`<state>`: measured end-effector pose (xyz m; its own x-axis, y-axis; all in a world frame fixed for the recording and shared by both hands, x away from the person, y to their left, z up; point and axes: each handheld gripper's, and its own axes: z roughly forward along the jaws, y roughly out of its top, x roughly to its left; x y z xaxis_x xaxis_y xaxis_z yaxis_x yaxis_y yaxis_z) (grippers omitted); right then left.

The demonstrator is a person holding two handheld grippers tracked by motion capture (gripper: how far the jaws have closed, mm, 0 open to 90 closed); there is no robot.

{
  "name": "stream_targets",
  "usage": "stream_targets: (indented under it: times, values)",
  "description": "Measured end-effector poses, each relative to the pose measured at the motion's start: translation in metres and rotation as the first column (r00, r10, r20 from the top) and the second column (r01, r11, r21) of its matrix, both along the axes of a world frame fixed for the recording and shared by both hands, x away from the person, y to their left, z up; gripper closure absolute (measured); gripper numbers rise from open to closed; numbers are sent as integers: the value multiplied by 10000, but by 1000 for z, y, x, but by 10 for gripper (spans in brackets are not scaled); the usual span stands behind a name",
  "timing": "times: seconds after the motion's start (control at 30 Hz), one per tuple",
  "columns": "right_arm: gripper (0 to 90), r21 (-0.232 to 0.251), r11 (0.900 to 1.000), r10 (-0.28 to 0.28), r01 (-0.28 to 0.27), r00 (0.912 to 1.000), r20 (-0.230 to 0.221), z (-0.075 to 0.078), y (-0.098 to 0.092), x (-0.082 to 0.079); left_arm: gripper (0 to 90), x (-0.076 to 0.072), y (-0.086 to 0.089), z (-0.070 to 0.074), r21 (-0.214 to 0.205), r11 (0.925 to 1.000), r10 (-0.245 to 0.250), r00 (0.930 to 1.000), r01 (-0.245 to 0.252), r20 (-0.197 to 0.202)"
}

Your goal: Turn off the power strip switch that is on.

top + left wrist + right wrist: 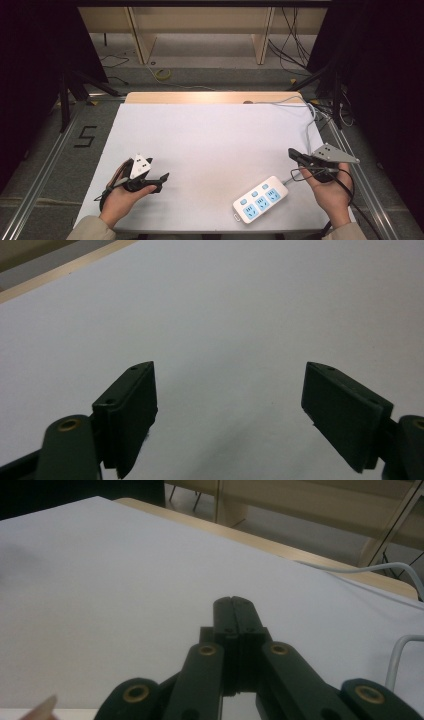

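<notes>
High view: left claw (162, 181) agape, right claw (292, 153) pressed closed, power strip (260, 199) cord partly hidden.

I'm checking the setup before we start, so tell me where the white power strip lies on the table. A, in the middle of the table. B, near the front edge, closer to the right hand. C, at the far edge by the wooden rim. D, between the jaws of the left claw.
B: the power strip lies near the table's front edge, just left of the right claw, its cable running off to the right.
</notes>
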<state>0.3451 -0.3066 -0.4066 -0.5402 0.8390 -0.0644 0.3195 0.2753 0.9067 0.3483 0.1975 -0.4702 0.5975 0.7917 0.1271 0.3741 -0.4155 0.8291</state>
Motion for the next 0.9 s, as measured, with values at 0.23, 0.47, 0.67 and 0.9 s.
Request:
stream_targets:
  times: [0.23, 0.47, 0.67, 0.9]
  values:
    - [900, -140, 9996, 247, -250, 9994, -225, 1, 5, 2, 221, 0, 0, 0, 70, 10000, -22, 10000, 22, -4]
    - [900, -365, 9979, 526, -544, 9975, -475, 3, 11, 4, 221, 0, 1, 0, 93, 10000, -13, 10000, 13, -4]
    - [900, -648, 9944, 779, -840, 9927, -916, 4, 15, 7, 222, 0, 1, 0, 142, 9999, -17, 10000, 17, -33]
    - [900, -856, 9921, 797, -920, 9874, -1367, 5, 19, 9, 222, 0, 1, 0, 160, 9999, -22, 10000, 22, -29]
